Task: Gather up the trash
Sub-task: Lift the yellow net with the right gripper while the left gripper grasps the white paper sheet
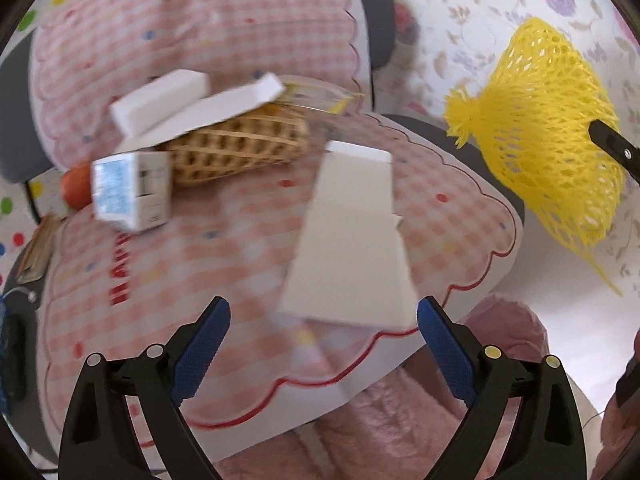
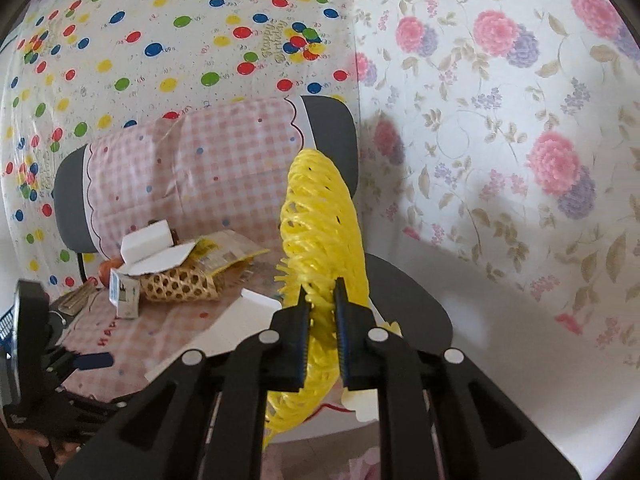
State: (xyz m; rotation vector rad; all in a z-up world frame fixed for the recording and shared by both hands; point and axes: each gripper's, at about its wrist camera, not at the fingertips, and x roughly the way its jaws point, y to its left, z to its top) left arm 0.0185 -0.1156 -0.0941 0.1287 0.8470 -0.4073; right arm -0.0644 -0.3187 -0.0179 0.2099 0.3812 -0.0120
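My right tongs (image 2: 322, 300) are closed on the yellow foam net (image 2: 320, 216); the net is pinched between both pads and stands up above the fingertips, in the air to the right of the chair. My left tongs (image 1: 323, 318) are open with nothing between the pads, and they hover over the near edge of the chair seat (image 1: 224, 240), which has a pink checked cover. On this seat, just in front of the left tongs, lies a white cardboard piece (image 1: 352, 240). Farther away, near the backrest, I see a woven basket (image 1: 240, 148) on its side, with an open white box (image 1: 192, 104) over it and a small blue-white carton (image 1: 132, 192) to its left. Behind the carton there is something orange, maybe a fruit (image 1: 76, 188), but the view is blurred
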